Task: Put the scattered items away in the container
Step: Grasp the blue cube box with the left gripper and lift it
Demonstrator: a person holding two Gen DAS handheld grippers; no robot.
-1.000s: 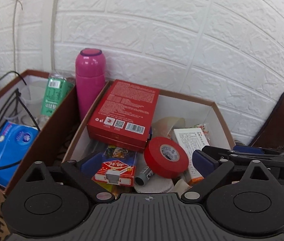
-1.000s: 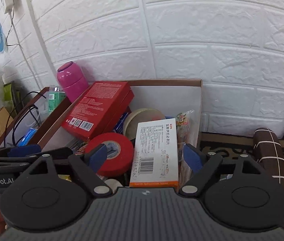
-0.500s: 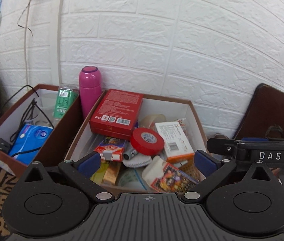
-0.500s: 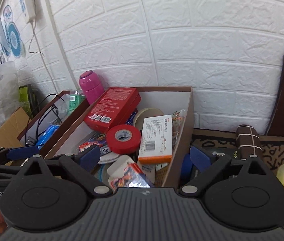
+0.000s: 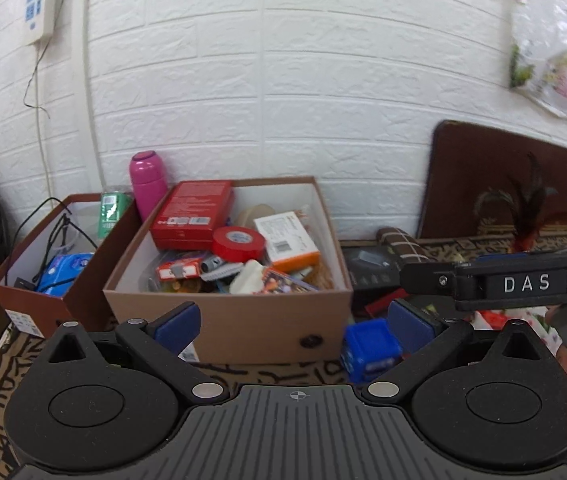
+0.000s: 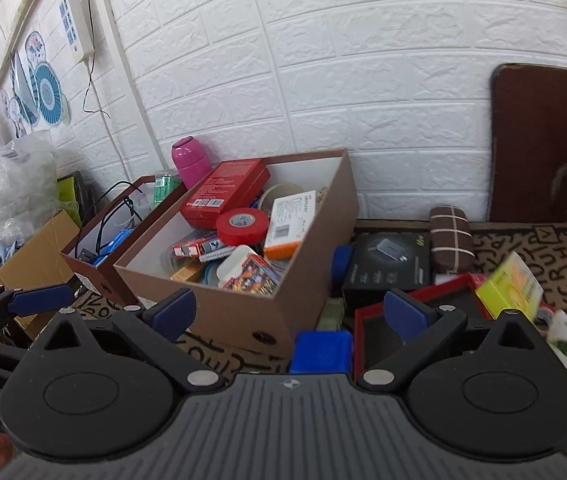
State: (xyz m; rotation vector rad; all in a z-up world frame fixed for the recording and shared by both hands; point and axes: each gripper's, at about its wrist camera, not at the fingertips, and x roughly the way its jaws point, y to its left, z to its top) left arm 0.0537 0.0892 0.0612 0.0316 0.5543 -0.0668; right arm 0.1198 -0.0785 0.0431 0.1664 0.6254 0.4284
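Both grippers, left [image 5: 295, 322] and right [image 6: 289, 312], were spread and held nothing.
The brown box [image 6: 243, 312] sat near the wall, full; a blue box [image 6: 321, 352] lay just right of it.

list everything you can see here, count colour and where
container: one, brown cardboard box, centre by the wall
red flat box: one, red, leaning in the container's back left
tape roll: one, red, in the container
medicine box: one, white and orange, in the container's right side
second box: one, brown, left of the container
bottle: one, pink, behind the two boxes
black box: one, black, on the mat right of the container
blue box: one, blue, on the mat in front
left gripper: open, empty
right gripper: open, empty
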